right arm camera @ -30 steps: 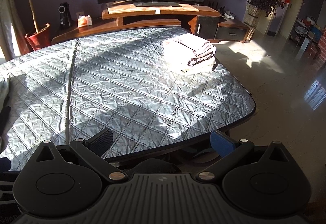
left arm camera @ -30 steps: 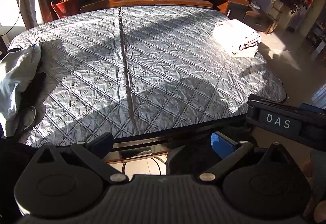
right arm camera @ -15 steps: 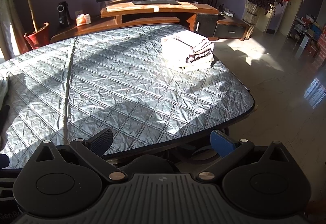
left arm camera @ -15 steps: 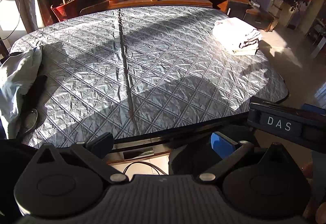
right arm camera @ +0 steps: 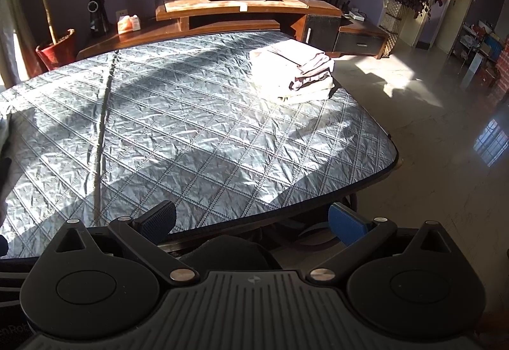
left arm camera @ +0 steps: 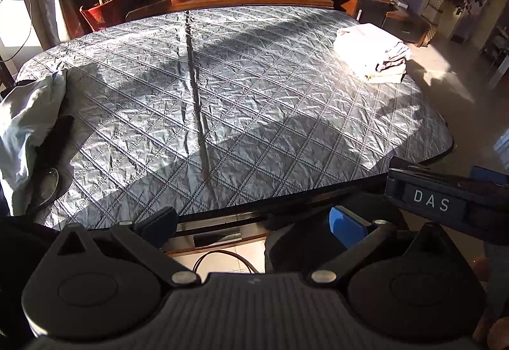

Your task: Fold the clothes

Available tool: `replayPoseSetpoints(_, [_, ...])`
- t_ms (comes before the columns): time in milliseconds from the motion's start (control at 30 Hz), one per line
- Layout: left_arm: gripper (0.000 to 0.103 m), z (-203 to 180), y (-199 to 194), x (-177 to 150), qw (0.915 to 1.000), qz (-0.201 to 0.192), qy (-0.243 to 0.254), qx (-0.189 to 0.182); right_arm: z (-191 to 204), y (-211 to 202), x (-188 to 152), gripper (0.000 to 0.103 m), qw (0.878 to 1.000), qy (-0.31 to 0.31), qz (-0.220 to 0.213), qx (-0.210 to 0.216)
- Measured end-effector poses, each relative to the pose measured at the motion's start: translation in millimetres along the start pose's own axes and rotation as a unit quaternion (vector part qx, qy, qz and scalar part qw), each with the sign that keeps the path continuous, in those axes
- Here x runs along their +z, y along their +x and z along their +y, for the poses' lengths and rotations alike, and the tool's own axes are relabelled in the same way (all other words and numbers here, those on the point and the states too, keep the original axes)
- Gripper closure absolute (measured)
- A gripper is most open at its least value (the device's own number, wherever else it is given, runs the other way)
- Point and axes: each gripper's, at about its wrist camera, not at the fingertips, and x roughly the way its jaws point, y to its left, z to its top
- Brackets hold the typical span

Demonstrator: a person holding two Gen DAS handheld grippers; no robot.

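The quilted counter [left arm camera: 254,89] carries a folded stack [left arm camera: 370,52] at two o'clock and a loose garment [left arm camera: 28,121] at nine o'clock, lying lengthwise along that edge. The left claw [left arm camera: 254,223] is nearer it, I'd say; the right claw [right arm camera: 254,223] hangs beside, both spread and empty.

My left gripper [left arm camera: 253,224] hangs level, jaws spread wide, nothing between them. My right gripper [right arm camera: 253,223] is the same: wide apart, empty. Its body pokes into the left camera's view at four o'clock.
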Motion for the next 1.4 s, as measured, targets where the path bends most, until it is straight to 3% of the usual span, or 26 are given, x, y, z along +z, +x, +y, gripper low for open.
replayPoseSetpoints(833, [0.001,12.2,20.7,-3.9,0.9994,0.017,-0.004,0.031,-1.8,21.7,-5.1,0.000,1.000,0.006,0.021,-0.008])
replayPoseSetpoints(933, [0.001,12.5,21.9,-5.3,0.9989,0.005,0.005,0.047,-2.0,24.0,-7.8,0.000,1.000,0.006,0.024,-0.009])
replayPoseSetpoints(1133, [0.001,20.5,11.3,-11.1,0.9975,-0.056,-0.014,0.040,-2.5,28.7,-14.2,0.000,0.999,0.002,0.030,-0.012])
replayPoseSetpoints(1267, [0.001,30.7,17.3,-10.7,0.9978,-0.043,-0.044,0.025,-4.0,32.0,-16.5,0.000,0.999,0.002,0.034,-0.014])
replayPoseSetpoints(1400, [0.001,31.6,20.4,-14.1,0.9975,-0.044,-0.038,0.040,-3.8,36.0,-19.7,0.000,0.999,0.000,0.040,-0.015])
